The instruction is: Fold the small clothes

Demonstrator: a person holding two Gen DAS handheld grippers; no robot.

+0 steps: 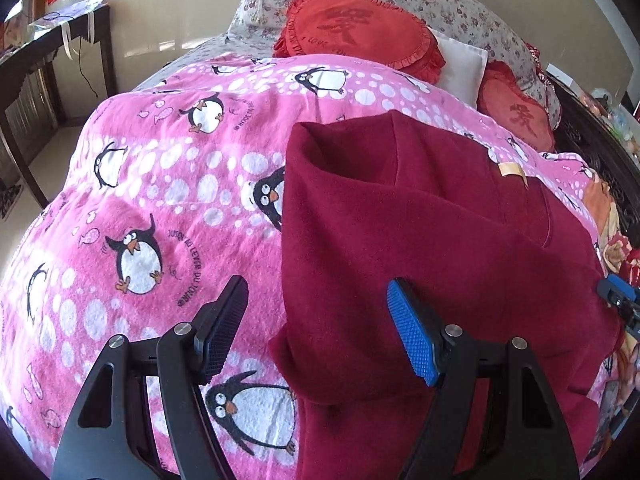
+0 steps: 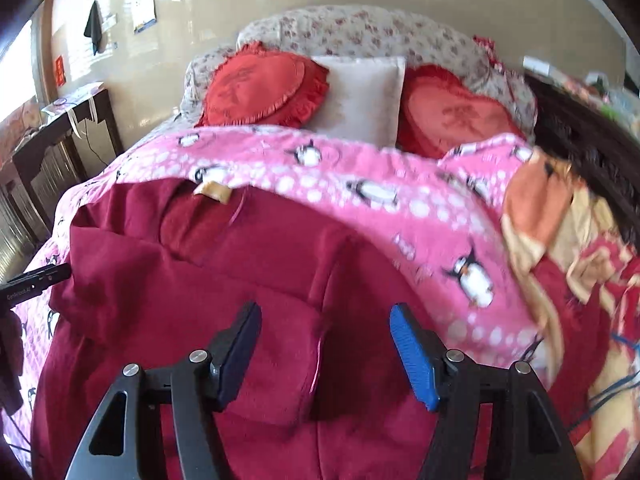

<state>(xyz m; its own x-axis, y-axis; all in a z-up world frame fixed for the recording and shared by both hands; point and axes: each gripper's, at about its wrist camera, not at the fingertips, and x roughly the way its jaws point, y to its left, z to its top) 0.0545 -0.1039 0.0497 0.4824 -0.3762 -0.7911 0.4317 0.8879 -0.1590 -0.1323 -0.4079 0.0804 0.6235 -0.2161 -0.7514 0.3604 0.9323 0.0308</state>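
A dark red fleece garment (image 1: 420,240) lies spread on a pink penguin blanket (image 1: 160,184), its collar with a tan label (image 1: 510,170) at the far end. My left gripper (image 1: 316,296) is open and empty, its jaws straddling the garment's left edge. In the right wrist view the garment (image 2: 240,280) fills the foreground, a sleeve folded across its middle. My right gripper (image 2: 326,324) is open and empty above the garment's near right part. The right gripper's tip (image 1: 618,304) shows at the garment's right edge in the left wrist view.
Two red heart cushions (image 2: 260,88) (image 2: 456,112) and a white pillow (image 2: 360,96) lean on a floral headboard pillow (image 2: 360,32). A dark wooden desk (image 1: 52,52) stands at the left wall. An orange and red patterned blanket (image 2: 568,264) lies bunched at the right.
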